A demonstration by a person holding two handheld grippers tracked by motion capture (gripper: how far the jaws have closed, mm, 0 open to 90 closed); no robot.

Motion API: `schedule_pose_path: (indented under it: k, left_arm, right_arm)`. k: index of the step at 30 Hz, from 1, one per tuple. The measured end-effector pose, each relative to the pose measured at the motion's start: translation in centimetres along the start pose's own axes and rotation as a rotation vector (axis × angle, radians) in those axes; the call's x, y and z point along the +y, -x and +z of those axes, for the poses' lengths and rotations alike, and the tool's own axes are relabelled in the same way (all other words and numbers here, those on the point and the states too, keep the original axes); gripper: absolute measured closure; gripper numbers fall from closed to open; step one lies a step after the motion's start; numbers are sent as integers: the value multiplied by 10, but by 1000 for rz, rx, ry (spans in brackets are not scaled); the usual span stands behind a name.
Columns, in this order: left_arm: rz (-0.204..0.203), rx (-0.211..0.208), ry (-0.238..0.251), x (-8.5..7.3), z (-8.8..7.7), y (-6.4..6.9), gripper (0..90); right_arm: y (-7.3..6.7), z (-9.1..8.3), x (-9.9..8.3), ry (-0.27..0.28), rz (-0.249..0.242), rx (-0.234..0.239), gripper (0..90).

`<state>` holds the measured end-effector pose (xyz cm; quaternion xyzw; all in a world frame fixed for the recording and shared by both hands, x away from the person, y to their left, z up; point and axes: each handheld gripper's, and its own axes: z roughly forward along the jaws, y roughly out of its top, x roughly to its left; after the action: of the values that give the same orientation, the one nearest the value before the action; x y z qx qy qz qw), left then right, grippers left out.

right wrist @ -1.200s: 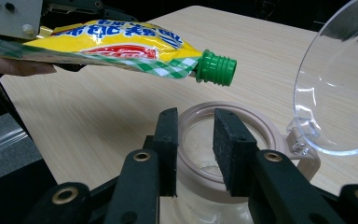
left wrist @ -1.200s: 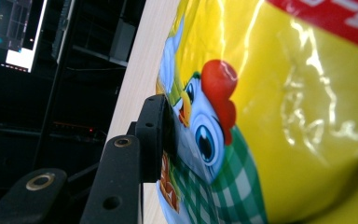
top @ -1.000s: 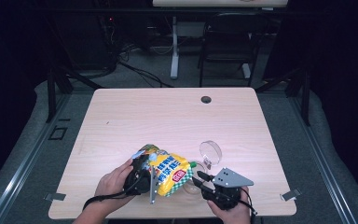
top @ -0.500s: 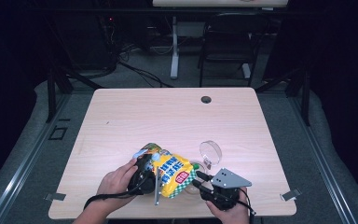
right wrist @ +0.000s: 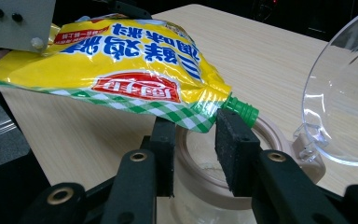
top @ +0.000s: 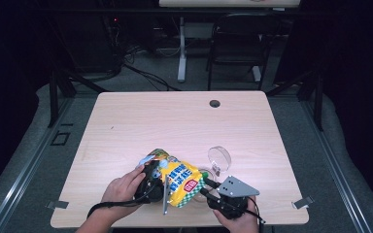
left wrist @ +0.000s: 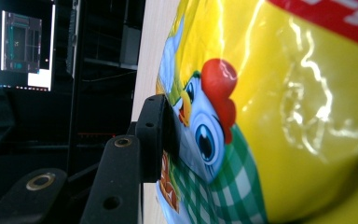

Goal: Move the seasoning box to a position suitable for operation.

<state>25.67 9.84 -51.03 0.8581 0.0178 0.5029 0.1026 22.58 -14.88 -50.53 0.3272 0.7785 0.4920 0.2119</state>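
Note:
A yellow pouch [top: 179, 182] with a green checked edge and a green spout [right wrist: 240, 111] is held tilted above the table's front edge. My left gripper [top: 159, 183] is shut on the pouch's back end; one finger [left wrist: 151, 135] presses on the printed chicken of the pouch [left wrist: 284, 93]. The spout hangs over the mouth of a clear jar [right wrist: 279, 135] with a beige rim. Its clear lid [right wrist: 345, 93] stands flipped open. My right gripper [right wrist: 193, 154] sits at the jar's near rim, jaws closed on it, just below the pouch [right wrist: 135, 65].
The light wooden table [top: 175, 121] has a dark cable hole [top: 214, 103] near its far edge. The open lid [top: 219, 158] stands behind the right gripper [top: 206, 187]. Beyond the table are a dark chair, desk legs and cables.
The pouch has shifted a little to the right and tipped, bringing its spout closer over the jar. The right gripper has hardly moved.

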Motion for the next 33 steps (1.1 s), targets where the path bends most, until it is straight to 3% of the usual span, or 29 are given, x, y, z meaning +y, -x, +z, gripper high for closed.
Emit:
schedule_pose_path:
  k: [5, 33]
  left_arm:
    - [29, 29, 1, 2, -2, 0, 625]
    - [101, 84, -21, 6, -6, -3, 626]
  right_arm:
    - [-1, 1, 0, 2, -1, -2, 682]
    - [-3, 3, -1, 9, 5, -29, 709]
